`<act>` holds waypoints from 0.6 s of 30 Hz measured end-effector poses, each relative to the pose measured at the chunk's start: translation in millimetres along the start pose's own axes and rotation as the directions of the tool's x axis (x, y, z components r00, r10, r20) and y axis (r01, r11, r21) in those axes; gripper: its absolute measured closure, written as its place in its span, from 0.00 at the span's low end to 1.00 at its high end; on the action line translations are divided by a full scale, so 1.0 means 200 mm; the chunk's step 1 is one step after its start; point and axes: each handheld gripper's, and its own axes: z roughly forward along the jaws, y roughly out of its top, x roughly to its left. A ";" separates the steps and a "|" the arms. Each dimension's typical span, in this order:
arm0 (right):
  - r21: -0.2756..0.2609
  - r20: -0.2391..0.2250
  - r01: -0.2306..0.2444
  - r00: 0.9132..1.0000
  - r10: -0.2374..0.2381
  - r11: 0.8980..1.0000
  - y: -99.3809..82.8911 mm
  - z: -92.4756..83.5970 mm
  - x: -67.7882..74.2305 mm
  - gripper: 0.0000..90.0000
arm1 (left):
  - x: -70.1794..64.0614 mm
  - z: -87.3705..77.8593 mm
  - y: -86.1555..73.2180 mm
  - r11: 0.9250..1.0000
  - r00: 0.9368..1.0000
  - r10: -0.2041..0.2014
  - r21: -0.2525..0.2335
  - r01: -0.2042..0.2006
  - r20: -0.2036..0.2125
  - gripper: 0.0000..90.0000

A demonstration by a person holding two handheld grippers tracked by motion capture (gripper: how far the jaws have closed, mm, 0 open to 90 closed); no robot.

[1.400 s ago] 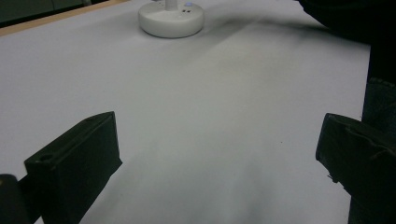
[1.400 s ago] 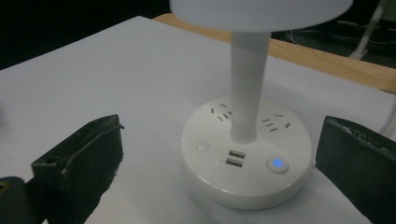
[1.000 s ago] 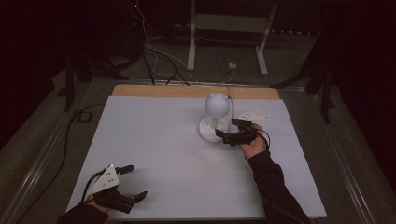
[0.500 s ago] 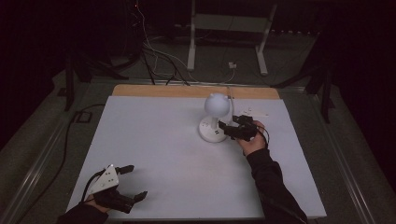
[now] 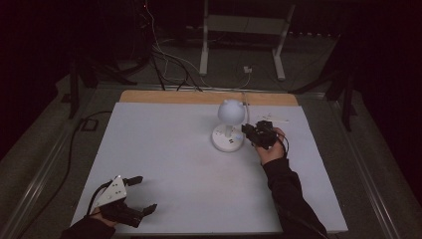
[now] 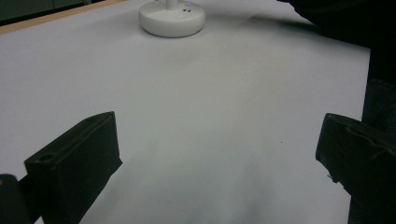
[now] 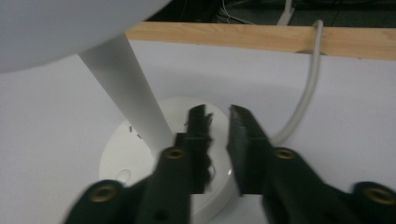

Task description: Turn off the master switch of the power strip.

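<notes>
Lamp stands at one o'clock on the surface; right tool hovers over its base at three o'clock, jaws nearly closed, gripping nothing. Best press straight down, gently. Left tool rests at seven o'clock, jaws wide apart.

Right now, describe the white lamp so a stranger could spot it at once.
Look at the white table, far half, right of centre. The lamp stands there beside the right gripper: a round flat base, thin stem and globe head, the table's one standing white thing.
</notes>
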 end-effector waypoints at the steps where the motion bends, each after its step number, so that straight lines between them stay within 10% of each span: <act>1: 0.001 0.006 0.004 1.000 -0.004 1.000 0.00 0.00 0.00 0.93 | 0.00 0.00 0.00 1.000 1.000 -0.001 0.000 0.001 -0.002 0.00; 18: 0.027 0.023 0.026 0.999 -0.027 0.999 -0.03 0.04 0.04 1.00 | 0.00 0.00 0.00 1.000 1.000 0.000 0.001 0.000 0.002 0.00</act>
